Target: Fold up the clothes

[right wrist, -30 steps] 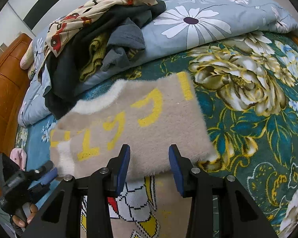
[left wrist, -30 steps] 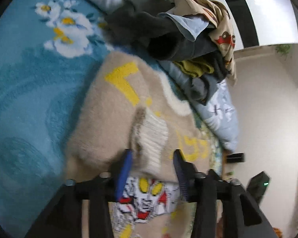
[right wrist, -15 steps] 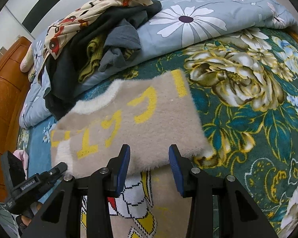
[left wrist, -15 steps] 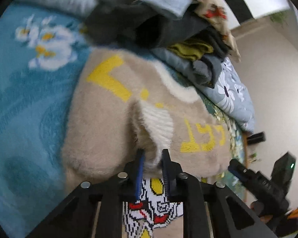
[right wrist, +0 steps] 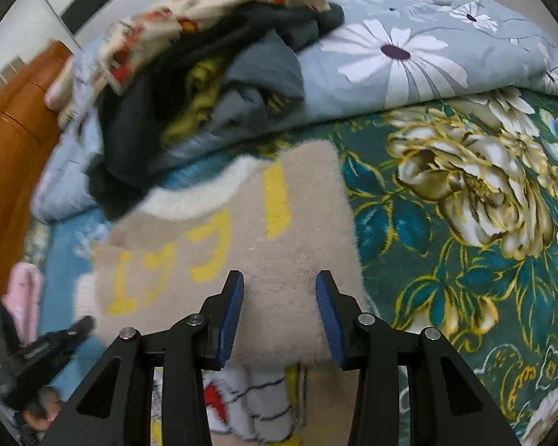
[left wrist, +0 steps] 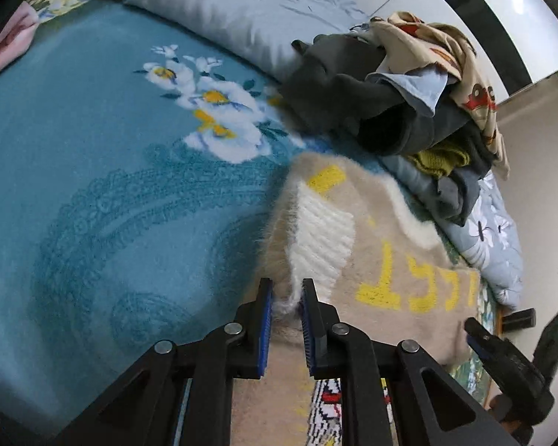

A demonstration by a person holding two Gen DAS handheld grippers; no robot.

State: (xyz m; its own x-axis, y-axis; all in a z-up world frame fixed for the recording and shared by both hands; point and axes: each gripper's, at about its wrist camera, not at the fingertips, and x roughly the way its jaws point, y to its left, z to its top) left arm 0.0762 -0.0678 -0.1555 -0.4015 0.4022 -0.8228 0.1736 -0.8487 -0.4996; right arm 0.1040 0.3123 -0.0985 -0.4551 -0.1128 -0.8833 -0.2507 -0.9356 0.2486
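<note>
Here the left gripper (left wrist: 283, 299) is pinching the white ribbed cuff (left wrist: 321, 238) of the beige sweater (right wrist: 279, 260) lying on the bed blanket (left wrist: 93, 186), while the right gripper (right wrist: 279, 310) is hovering wide open, so the thin fluffy bite is probably risking slipping and undoing the fold.

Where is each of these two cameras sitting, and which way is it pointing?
Left wrist: rides the left gripper, looking along its fingers, shut on the beige sweater's white cuff.
Right wrist: rides the right gripper, open over the beige sweater, facing the clothes pile.
Both show sweater, pile and the other gripper.
</note>
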